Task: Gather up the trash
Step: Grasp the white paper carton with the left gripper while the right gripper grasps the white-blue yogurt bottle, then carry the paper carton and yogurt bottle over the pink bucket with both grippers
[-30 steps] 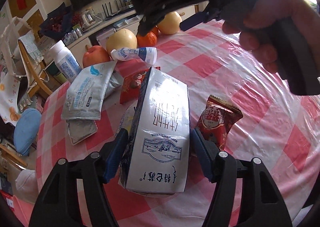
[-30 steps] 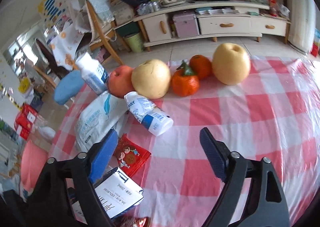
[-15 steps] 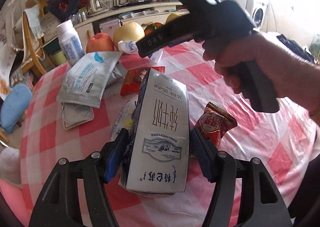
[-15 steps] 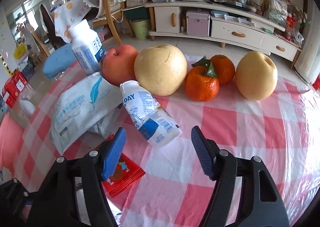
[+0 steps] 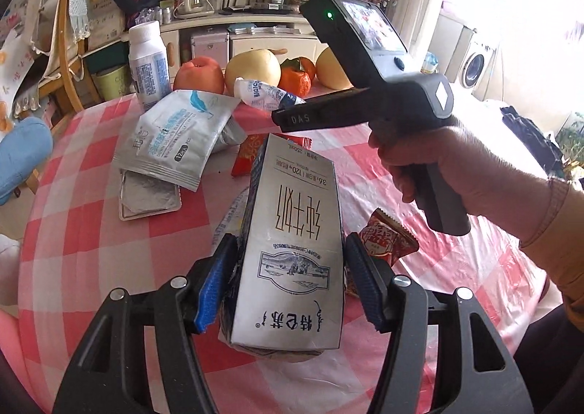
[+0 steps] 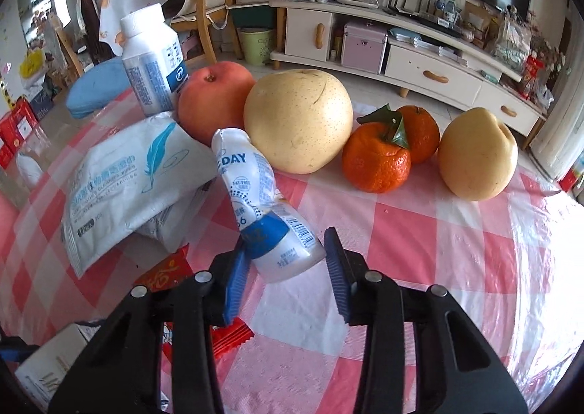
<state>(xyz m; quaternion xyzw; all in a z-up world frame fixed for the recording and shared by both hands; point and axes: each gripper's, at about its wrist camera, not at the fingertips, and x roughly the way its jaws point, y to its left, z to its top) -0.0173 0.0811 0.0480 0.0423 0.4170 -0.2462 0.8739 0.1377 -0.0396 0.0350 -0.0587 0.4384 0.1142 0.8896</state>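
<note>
Right tongs [image 6: 288, 264] now closing around crumpled white-blue bottle [image 6: 262, 209].

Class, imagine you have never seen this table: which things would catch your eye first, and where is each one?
First, the silver milk carton, filling the middle of the left wrist view between the left claw's pads. Next, the row of fruit at the table's far edge, led by the big yellow pear. Then the crumpled white bottle lying in front of it, its base between the closing right claw's pads.
</note>
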